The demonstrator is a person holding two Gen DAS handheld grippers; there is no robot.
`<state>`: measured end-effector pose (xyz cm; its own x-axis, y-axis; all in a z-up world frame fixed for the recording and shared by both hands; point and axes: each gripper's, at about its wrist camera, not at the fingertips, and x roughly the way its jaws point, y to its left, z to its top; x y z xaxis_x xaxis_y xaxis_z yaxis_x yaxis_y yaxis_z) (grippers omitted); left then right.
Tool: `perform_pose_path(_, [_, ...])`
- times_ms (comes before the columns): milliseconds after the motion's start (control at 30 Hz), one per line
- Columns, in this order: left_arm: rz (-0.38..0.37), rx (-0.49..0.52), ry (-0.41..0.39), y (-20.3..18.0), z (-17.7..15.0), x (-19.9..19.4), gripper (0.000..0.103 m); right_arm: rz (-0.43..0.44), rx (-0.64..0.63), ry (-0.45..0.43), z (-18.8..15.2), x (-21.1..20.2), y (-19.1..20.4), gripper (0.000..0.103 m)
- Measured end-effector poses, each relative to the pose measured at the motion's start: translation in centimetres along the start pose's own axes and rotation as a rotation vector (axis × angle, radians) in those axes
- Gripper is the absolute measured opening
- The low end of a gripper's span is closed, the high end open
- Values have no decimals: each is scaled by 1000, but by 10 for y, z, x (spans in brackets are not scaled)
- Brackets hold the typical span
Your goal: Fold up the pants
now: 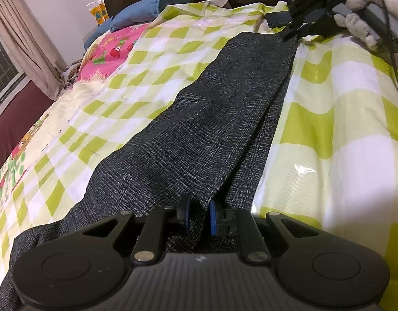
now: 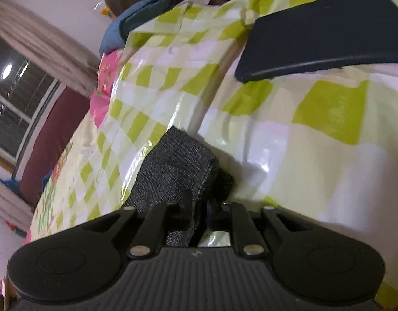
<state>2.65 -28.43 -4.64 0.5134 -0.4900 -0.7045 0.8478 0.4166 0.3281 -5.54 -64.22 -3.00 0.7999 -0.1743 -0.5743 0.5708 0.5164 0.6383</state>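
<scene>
Pinched between near-closed left gripper (image 1: 199, 219) pads, dark pants (image 1: 199, 129) stretched along the checkered bed sheet (image 1: 328, 155), far hem clamped in the right gripper (image 2: 201, 208); uneven pulling likely to slip thin fabric free.

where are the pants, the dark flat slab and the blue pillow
pants (image 1: 199, 119): left wrist view, middle of the grey checked leg.
dark flat slab (image 2: 323, 33): right wrist view, centre of its top face.
blue pillow (image 1: 147, 9): left wrist view, its top near the headboard.
</scene>
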Motion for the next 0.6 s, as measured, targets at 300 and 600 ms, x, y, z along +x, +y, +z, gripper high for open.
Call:
perform_pose_path(300, [-2,-1,0,1,0,0,30,-26,-2,-53,-4,-8,9,12])
perform_pose_path(600, [-13,-2,1,3,0,3,30,229,-75,-150,9,-25,52,5])
